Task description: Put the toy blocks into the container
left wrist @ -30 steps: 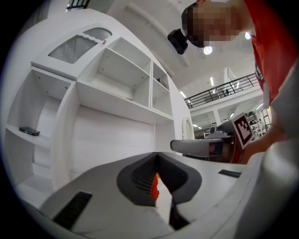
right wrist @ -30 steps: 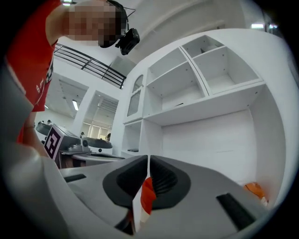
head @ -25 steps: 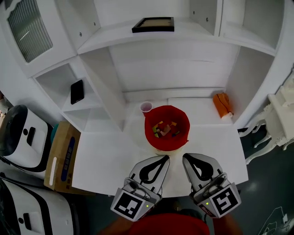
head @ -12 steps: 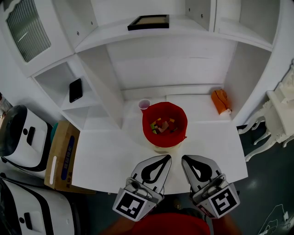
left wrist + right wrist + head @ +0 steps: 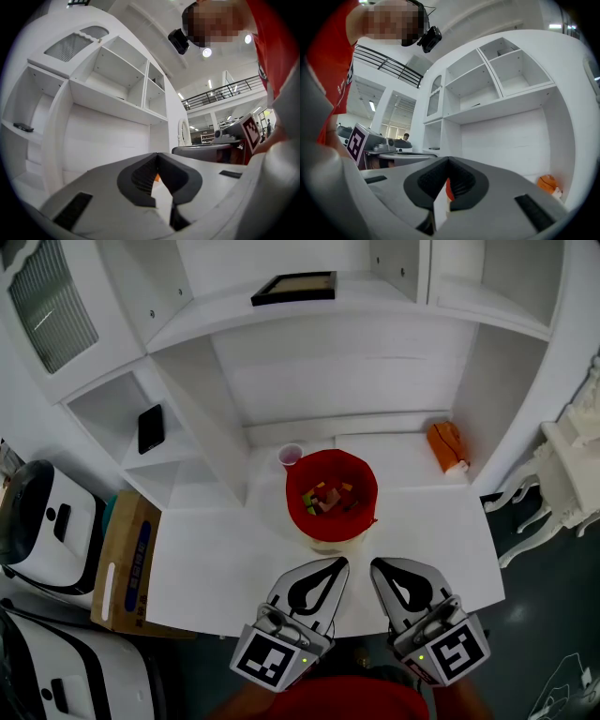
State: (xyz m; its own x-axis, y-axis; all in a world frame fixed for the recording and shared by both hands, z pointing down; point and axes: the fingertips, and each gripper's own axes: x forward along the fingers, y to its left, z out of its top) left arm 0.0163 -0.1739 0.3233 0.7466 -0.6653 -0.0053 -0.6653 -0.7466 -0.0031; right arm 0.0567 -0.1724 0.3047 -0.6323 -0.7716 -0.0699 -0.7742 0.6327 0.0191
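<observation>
While the left claw (image 5: 335, 564) and right claw (image 5: 379, 566) are hovering shut and empty over the counter (image 5: 216, 563), the toy blocks (image 5: 328, 500) are lying in the container (image 5: 330, 529) straight ahead, equally near both.

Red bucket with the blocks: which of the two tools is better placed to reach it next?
Left, but only narrowly. The left tool has its tip right in front of the red bucket's middle, while the right tool sits off its right edge. Both are shut, empty and side by side.
</observation>
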